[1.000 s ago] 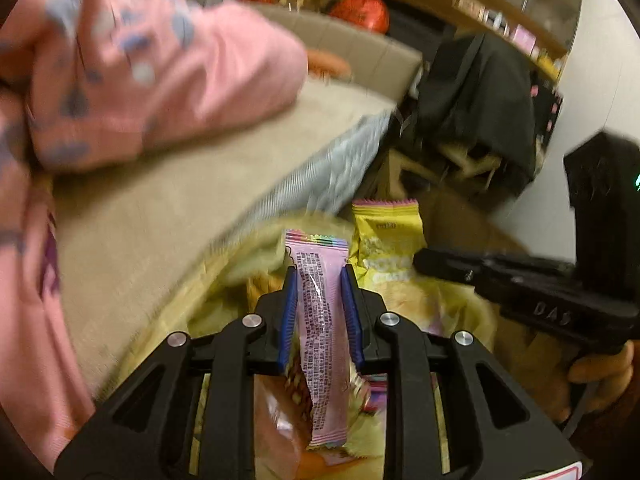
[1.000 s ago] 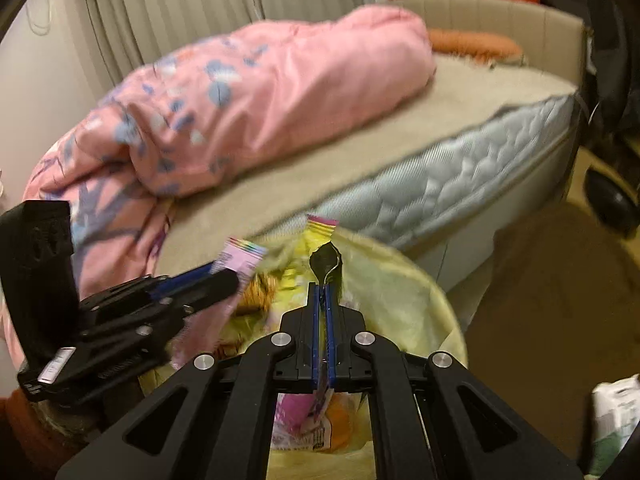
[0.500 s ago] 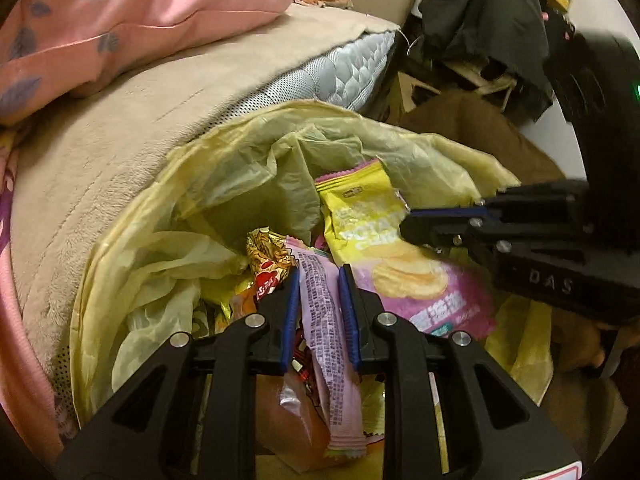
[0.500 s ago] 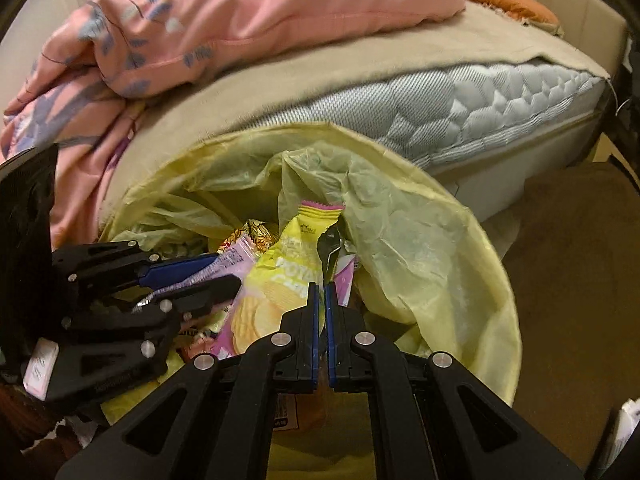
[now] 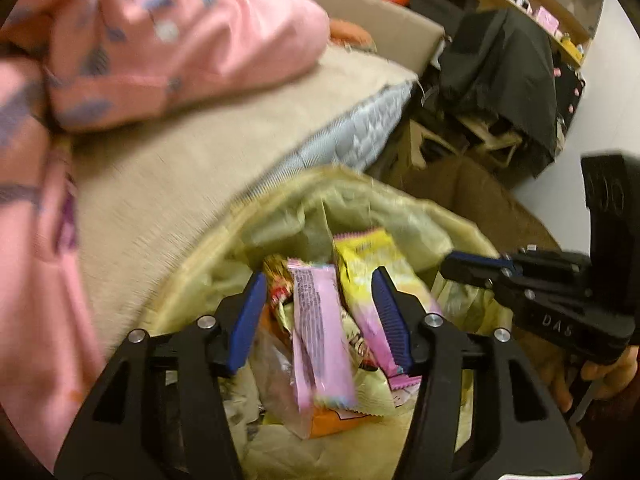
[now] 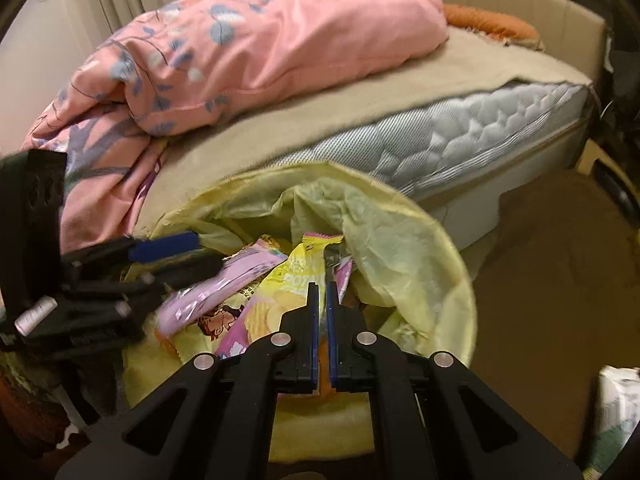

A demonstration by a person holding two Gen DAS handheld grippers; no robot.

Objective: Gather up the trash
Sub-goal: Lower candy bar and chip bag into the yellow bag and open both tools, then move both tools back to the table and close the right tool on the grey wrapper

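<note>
A bin with a yellow liner (image 5: 280, 208) (image 6: 400, 240) stands against the bed and holds several snack wrappers. My left gripper (image 5: 319, 276) (image 6: 200, 252) hovers over it, its jaws opening. The long pink wrapper (image 5: 316, 332) (image 6: 224, 284) hangs loose between them, and neither pad touches it. My right gripper (image 6: 322, 286) (image 5: 448, 264) is shut over the bin. A thin dark flap of the yellow chip bag (image 6: 292, 280) (image 5: 360, 256) runs up into its pads. The rest of that bag lies on the trash.
The bed's grey mattress (image 6: 480, 136) runs behind the bin, with a beige blanket (image 5: 180, 184) and a pink quilt (image 6: 280, 40) on it. Brown floor (image 6: 560, 260) lies to the right. Dark clothes (image 5: 500, 80) hang over furniture. A white packet (image 6: 616, 400) sits at the lower right.
The left jaws have spread and let go of the pink wrapper. Both grippers dipped toward the bin and have pulled back up. The right stays shut.
</note>
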